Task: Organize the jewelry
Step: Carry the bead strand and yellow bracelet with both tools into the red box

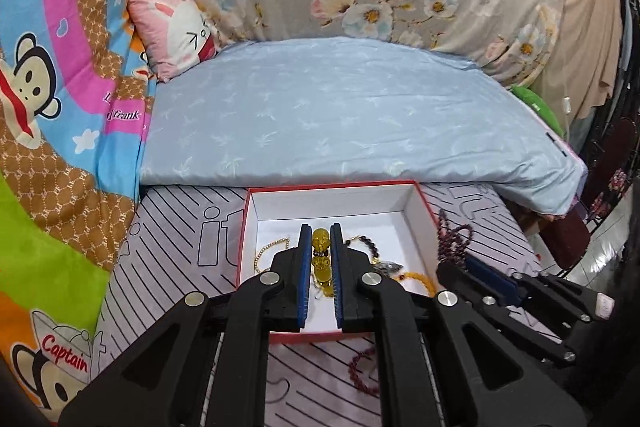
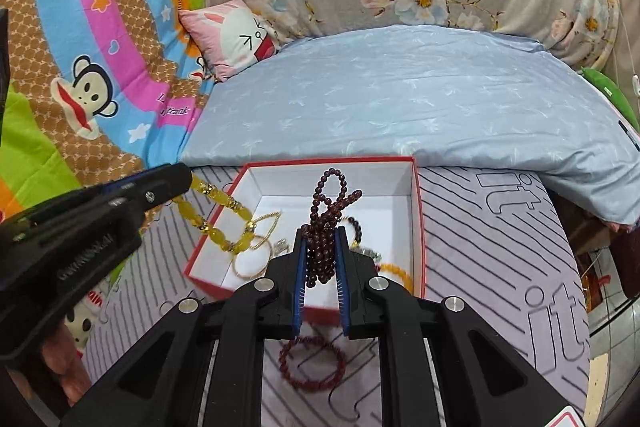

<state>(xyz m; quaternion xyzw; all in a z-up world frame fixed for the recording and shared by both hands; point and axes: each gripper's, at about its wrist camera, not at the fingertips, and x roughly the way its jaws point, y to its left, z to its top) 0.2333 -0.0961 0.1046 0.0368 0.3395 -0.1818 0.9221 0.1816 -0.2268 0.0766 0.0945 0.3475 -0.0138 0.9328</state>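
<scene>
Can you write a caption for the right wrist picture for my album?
The right tongs hold dark red beads above the red box, and the left tongs lift yellow beads.

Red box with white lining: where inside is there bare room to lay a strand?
The far half of the red box, below its back wall, is bare. Its near half is crowded: gold chain, gold bangle, orange beads.

Bright, even light; fisheye-warped edges
</scene>
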